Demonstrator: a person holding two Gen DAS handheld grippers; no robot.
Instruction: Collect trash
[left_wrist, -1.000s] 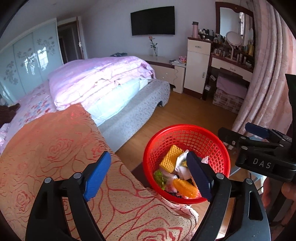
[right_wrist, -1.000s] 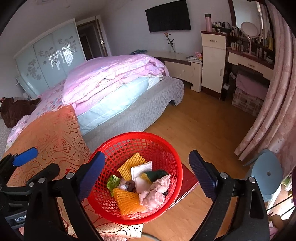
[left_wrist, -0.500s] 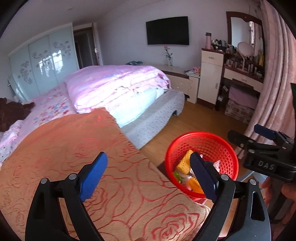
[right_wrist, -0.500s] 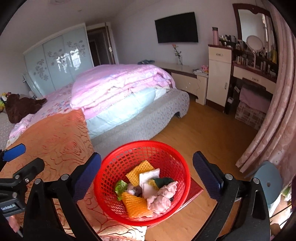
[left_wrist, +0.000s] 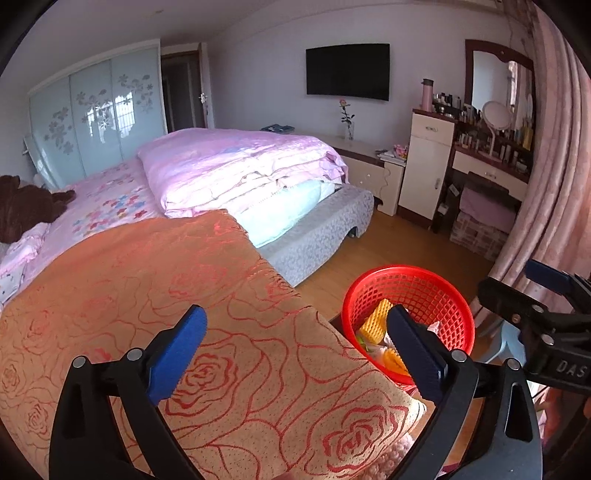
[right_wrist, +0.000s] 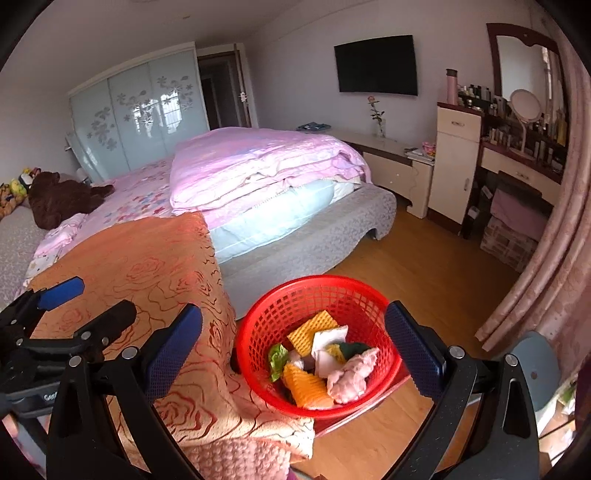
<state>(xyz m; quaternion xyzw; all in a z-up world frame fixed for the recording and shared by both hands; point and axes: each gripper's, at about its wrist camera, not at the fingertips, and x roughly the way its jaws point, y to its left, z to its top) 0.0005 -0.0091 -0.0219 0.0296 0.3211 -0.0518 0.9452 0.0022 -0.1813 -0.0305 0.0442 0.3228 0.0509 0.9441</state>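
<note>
Apparently finished: red basket (right_wrist: 318, 347) full of trash (right_wrist: 325, 365), standing beside blanket (left_wrist: 155, 295). Left tool (left_wrist: 295, 347) and right tool (right_wrist: 293, 339) wide open, holding nothing, probably after dropping.

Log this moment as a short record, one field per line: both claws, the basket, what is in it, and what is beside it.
left claw: open, empty, above the blanket
right claw: open, empty, above the basket
basket: red mesh, upright, next to the blanket edge
contents: yellow foam pieces, white paper, pink wad, green scrap
blanket: orange with a rose pattern, no trash visible on it
</note>
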